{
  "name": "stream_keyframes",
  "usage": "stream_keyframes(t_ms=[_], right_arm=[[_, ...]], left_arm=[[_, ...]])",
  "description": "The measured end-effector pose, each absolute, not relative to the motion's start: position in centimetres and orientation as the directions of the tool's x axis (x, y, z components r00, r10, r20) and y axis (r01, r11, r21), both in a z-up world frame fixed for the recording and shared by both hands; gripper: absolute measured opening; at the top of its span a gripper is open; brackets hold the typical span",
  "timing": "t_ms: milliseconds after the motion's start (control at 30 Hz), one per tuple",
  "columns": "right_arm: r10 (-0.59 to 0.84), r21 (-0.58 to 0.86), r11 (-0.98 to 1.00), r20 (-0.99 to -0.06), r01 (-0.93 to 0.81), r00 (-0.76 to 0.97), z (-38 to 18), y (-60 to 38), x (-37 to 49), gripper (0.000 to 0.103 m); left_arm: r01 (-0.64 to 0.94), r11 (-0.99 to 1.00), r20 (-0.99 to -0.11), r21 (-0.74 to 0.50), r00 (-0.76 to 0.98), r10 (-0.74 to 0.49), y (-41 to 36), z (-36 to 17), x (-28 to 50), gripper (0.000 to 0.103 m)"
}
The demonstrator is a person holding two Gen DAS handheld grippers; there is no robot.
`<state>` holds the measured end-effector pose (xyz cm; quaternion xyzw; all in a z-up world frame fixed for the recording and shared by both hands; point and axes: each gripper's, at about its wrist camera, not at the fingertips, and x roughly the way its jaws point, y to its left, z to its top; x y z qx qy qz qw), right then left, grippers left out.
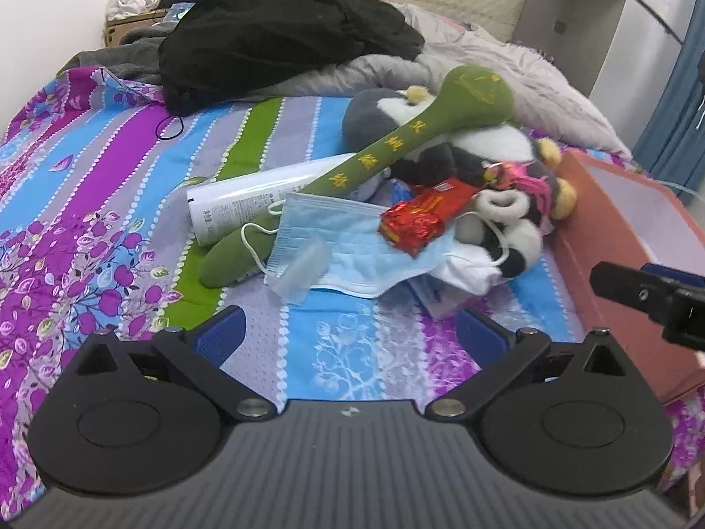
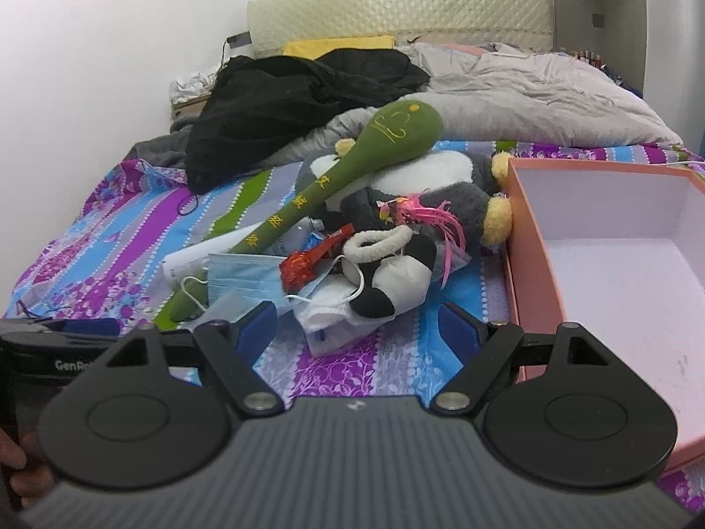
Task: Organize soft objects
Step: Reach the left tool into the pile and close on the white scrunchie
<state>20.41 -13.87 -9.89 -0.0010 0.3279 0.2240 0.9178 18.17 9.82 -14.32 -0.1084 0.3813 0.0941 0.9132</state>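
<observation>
A: What are the grippers doing rn?

B: The left gripper [image 1: 348,330] is hovering over the striped bed sheet [image 1: 110,185], jaws spread wide, nothing btw them. The right gripper [image 2: 357,330] is also spread and empty, pointing at the pile.

A: And the soft things, where are they lying?

B: All in one heap in the middle of the bed. A long green plush club [image 1: 396,141] is leaning across a grey-and-white plush toy [image 2: 440,176]. A blue face mask [image 1: 335,242] is lying in front, w/ a red foil wrapper [image 1: 418,220] on top of it. A white tube [image 1: 246,203] is sitting under the club.

A: Any container?

B: Yes, an open pink box [image 2: 524,238], white inside, is standing just beside the heap, on its right. Black clothing [image 2: 286,101] and a grey quilt [image 2: 528,97] are lying behind.
</observation>
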Motion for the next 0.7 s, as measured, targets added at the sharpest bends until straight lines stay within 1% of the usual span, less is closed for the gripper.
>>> stream_keyframes(t_ms=[233,333,367,400,433,500,567,633,700], right_arm=[[0.396,0.154,0.907,-0.628,-0.392,0.670,-12.3,-13.0,23.4,0.070],[0.404,0.170,0.906,-0.622,-0.388,0.670,-12.8,-12.9,24.6,0.065],[0.408,0.177,0.905,-0.621,-0.388,0.669,-12.9,-12.7,25.0,0.059],[0.416,0.186,0.902,-0.621,-0.390,0.665,-13.0,-12.6,25.5,0.056],[0.421,0.194,0.900,-0.620,-0.391,0.662,-13.1,-12.4,25.9,0.052],[0.430,0.211,0.897,-0.612,-0.387,0.663,-13.1,-12.2,26.8,0.052],[0.432,0.217,0.898,-0.606,-0.384,0.668,-13.1,-11.9,27.5,0.049],[0.431,0.225,0.899,-0.602,-0.376,0.672,-13.3,-11.6,28.4,0.048],[0.425,0.234,0.903,-0.605,-0.360,0.673,-13.7,-11.4,29.3,0.048]], left_arm=[[-0.250,0.961,-0.722,-0.121,0.687,0.088,11.3,-17.2,20.9,0.100],[-0.246,0.963,-0.719,-0.113,0.689,0.092,11.6,-18.4,22.1,0.094],[-0.246,0.964,-0.717,-0.105,0.690,0.098,11.6,-18.7,22.4,0.091],[-0.244,0.965,-0.713,-0.099,0.694,0.103,11.6,-18.9,22.8,0.087],[-0.240,0.966,-0.708,-0.098,0.699,0.102,11.7,-19.2,23.1,0.085],[-0.237,0.967,-0.704,-0.097,0.703,0.101,11.8,-19.6,23.5,0.082],[-0.237,0.967,-0.697,-0.092,0.709,0.108,12.0,-19.9,23.9,0.078],[-0.244,0.966,-0.698,-0.081,0.706,0.120,12.4,-20.2,24.3,0.075],[-0.237,0.967,-0.702,-0.088,0.704,0.109,12.7,-20.7,24.9,0.069]])
